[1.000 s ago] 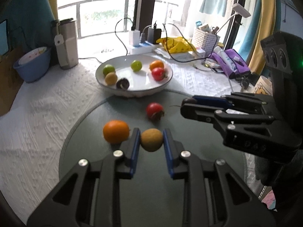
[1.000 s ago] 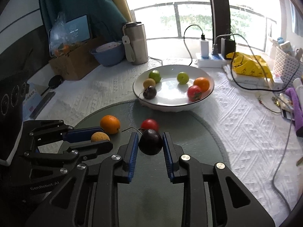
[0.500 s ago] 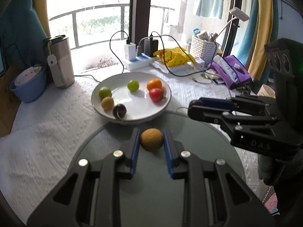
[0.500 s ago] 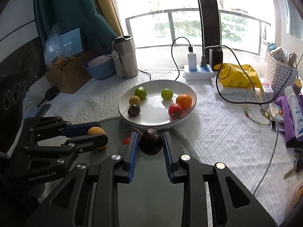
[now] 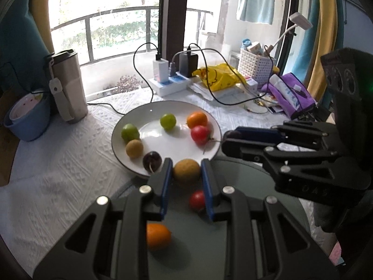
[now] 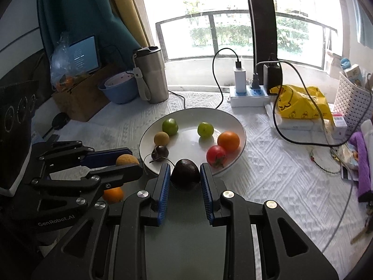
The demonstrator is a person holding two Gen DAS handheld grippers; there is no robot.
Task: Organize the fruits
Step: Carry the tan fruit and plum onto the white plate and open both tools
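Risk no. 1: both tools arrive at the white plate together, so they may bump, or a released fruit may knock the fruits already inside, e.g. the dark cherry. Left tool is closed on a tan round fruit, right tool on a dark avocado-like fruit; both hang just over the near rim. An orange and a red tomato lie on the grey surface below.

Bright daylight floods through the window, overexposed there, with fisheye bending and dark edges.
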